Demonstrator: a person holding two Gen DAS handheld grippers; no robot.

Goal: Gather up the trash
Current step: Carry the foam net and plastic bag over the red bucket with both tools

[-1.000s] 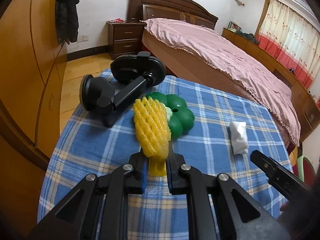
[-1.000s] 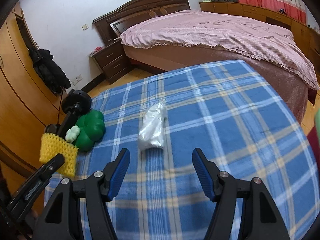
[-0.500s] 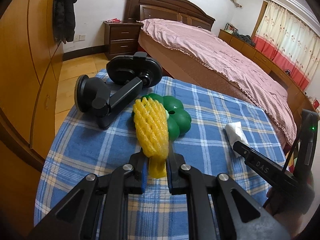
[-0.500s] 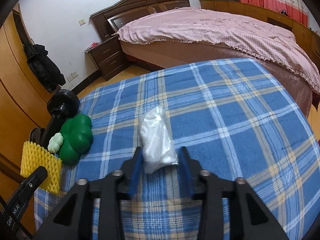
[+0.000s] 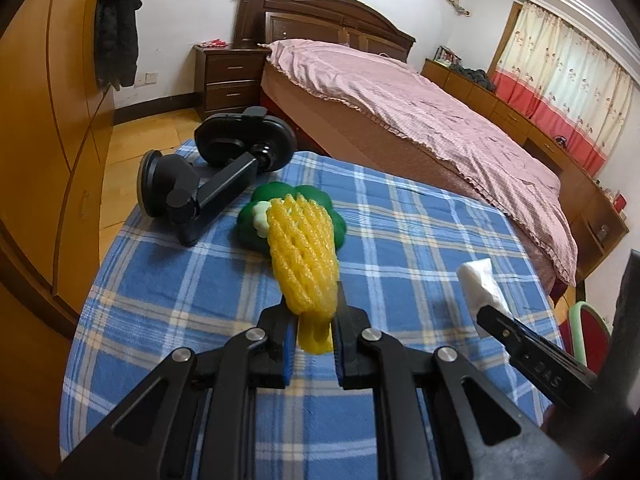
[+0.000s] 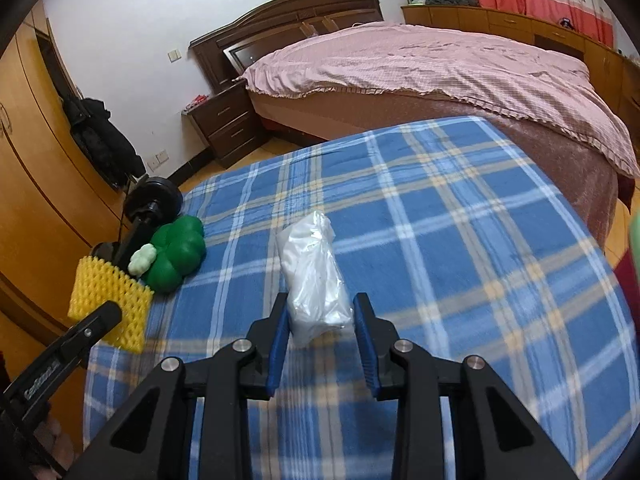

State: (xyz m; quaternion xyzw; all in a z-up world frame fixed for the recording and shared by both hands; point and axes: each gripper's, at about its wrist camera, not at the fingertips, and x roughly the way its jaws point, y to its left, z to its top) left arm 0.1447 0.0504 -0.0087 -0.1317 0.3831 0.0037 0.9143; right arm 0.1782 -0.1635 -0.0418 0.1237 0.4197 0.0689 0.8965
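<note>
Yellow foam net (image 5: 304, 256) clenched in my left gripper (image 5: 314, 354) | right gripper (image 6: 320, 344) fingers just closing, now grasping white plastic bag (image 6: 316, 276) above checked tabletop (image 6: 460, 220) | green toy (image 6: 176, 256) beside

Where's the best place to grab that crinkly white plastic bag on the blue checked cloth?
Probably its near, fatter end. The white plastic bag lies lengthwise, pointing away, so coming from the near side with a pad on each long side fits. The right gripper, whose jaws have just been closing, already straddles that end.
</note>
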